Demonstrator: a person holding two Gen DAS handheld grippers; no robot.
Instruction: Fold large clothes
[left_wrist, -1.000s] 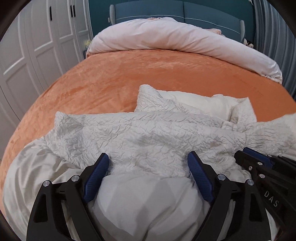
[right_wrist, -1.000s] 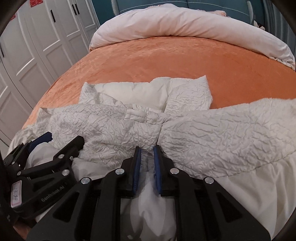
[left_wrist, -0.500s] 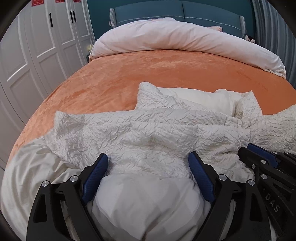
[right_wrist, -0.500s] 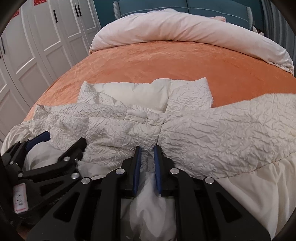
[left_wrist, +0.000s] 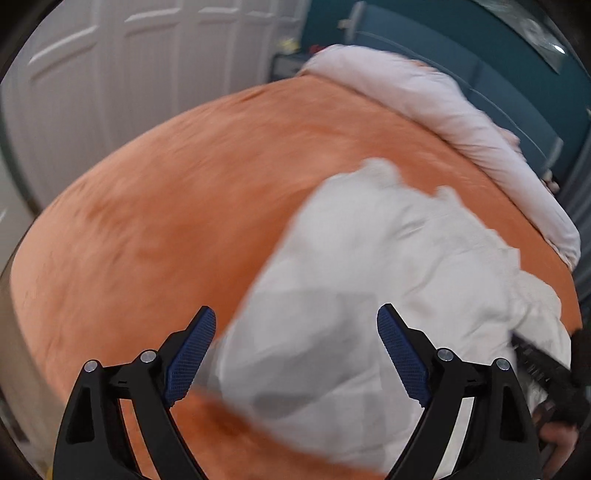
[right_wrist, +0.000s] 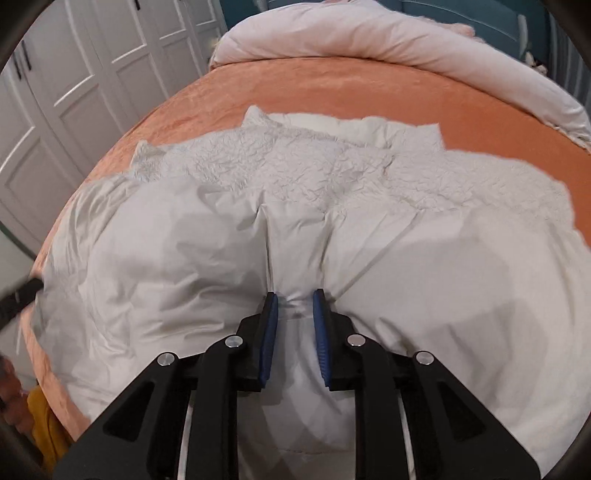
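Observation:
A large white garment (right_wrist: 295, 177), crinkled on top and smooth below, lies spread on the orange bed (right_wrist: 332, 88). My right gripper (right_wrist: 294, 299) is shut on a pinched fold of its smooth white fabric near the front edge. My left gripper (left_wrist: 295, 325) is open and empty, hovering above the garment's left edge (left_wrist: 369, 266); that view is motion-blurred. The right gripper's black body (left_wrist: 546, 373) shows at the far right of the left wrist view. The left gripper's black tip (right_wrist: 18, 295) shows at the left edge of the right wrist view.
A rolled pink duvet (right_wrist: 388, 37) lies across the far end of the bed by a teal headboard (left_wrist: 480, 81). White wardrobe doors (right_wrist: 74, 92) stand on the left. Bare orange bedspread (left_wrist: 147, 240) lies left of the garment.
My left gripper has swung away to the left, and its view now tilts across the bed. The smooth white fabric now lies spread over more of the crinkled part. My right gripper still pinches the fabric.

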